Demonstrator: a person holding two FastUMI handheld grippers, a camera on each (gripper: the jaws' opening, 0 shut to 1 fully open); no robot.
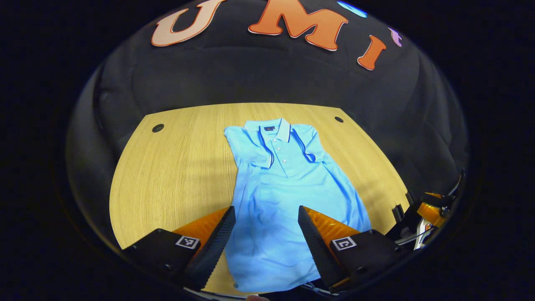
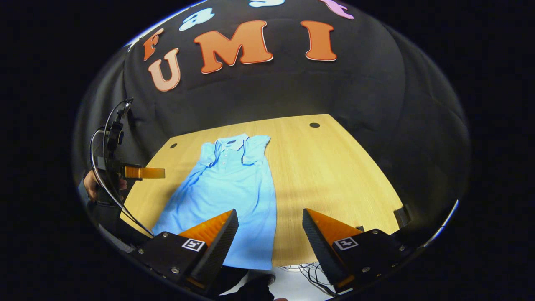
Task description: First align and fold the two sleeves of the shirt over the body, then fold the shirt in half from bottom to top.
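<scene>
We see a light wooden table (image 1: 175, 167) with two small dark round holes near its far corners; a light-blue polo shirt (image 1: 284, 200) lies flat on it, collar away from us, sleeves folded inward.

left gripper (image 1: 266, 217): two wedge-shaped ribbed fingers on black blocks, each block marked with a square coded tag | right gripper (image 2: 270, 219): same build, screws seen on the blocks | black cables looped from the left gripper's body

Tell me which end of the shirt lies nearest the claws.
The hem end of the light blue polo shirt, at the table's near edge below both open claws; the collar end lies far off, toward the booth wall.
</scene>
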